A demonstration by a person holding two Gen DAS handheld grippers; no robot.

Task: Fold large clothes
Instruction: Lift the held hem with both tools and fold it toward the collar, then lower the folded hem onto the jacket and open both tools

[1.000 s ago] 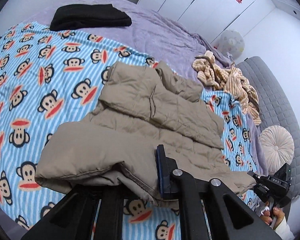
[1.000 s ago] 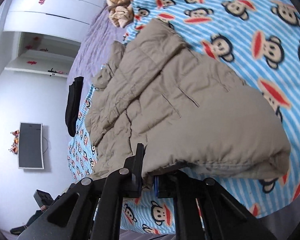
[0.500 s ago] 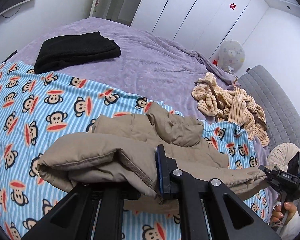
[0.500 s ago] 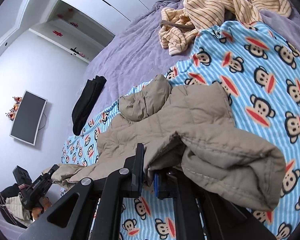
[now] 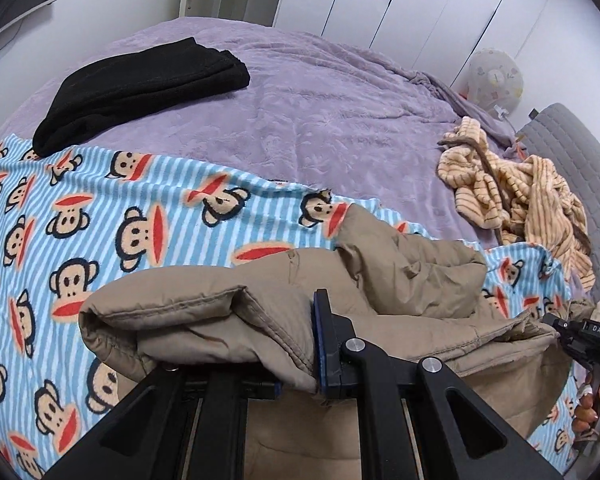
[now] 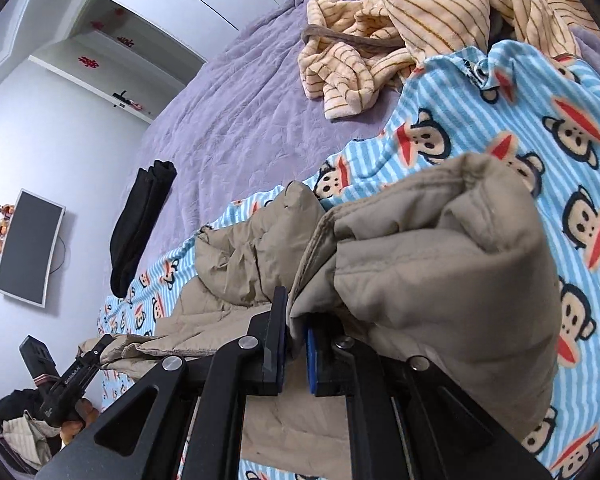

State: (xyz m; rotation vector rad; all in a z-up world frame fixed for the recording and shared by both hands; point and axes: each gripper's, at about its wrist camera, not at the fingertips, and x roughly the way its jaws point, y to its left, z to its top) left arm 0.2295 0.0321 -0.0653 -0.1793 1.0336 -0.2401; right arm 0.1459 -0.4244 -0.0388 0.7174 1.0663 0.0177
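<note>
A tan padded jacket (image 5: 400,276) lies on the blue monkey-print blanket (image 5: 100,216) on the bed. My left gripper (image 5: 300,364) is shut on a thick fold of its near edge, lifted off the blanket. My right gripper (image 6: 296,344) is shut on the other end of that edge (image 6: 440,272), also lifted. The jacket's hood end (image 6: 260,240) still rests on the blanket. The right gripper also shows at the right edge of the left wrist view (image 5: 556,332), and the left gripper at the lower left of the right wrist view (image 6: 100,350).
A folded black garment (image 5: 140,88) lies on the purple bedspread (image 5: 320,112) at the far left. A heap of yellow striped clothing (image 5: 516,184) lies at the far right beside a grey padded headboard (image 5: 580,160). White wardrobes (image 5: 400,12) stand behind the bed.
Both grippers have lifted the jacket's near edge and drawn it back towards me. The jacket now hangs between them, with less of it flat on the blanket.
</note>
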